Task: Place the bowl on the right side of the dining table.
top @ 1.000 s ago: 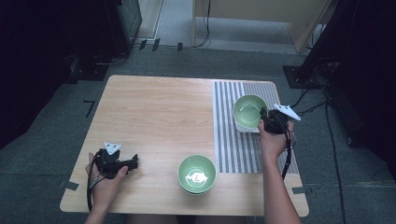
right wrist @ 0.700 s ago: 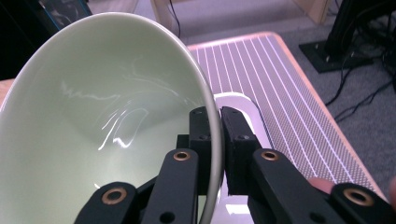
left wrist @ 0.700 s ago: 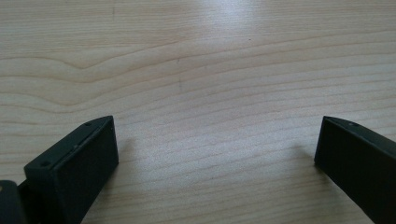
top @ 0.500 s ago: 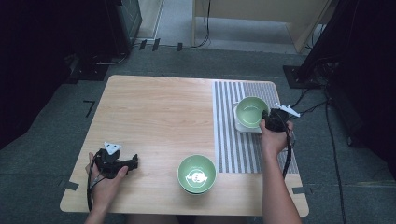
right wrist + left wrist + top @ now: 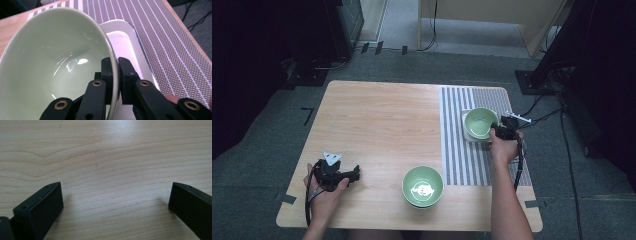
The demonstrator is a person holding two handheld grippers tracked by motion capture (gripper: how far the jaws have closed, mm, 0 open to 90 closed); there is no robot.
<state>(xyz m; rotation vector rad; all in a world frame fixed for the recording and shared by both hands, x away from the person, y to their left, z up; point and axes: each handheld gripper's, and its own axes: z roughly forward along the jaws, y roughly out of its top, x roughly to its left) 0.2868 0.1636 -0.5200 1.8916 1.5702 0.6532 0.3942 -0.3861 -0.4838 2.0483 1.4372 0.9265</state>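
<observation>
Wooden table (image 5: 382, 125) noted beneath the left gripper (image 5: 116, 195), jaws spread wide apart with bare wood grain and nothing else between them; striped mat (image 5: 462, 165) covering the table's right part, under and beyond the right gripper (image 5: 117, 72). Second green bowl (image 5: 422, 186) with a white mark inside standing between the two grippers, well apart from both. Green bowl (image 5: 55, 62) clamped at its rim by the right gripper, one jaw inside the wall and one outside, tilted over a white tray (image 5: 125, 42) lying just past the jaw tips.
</observation>
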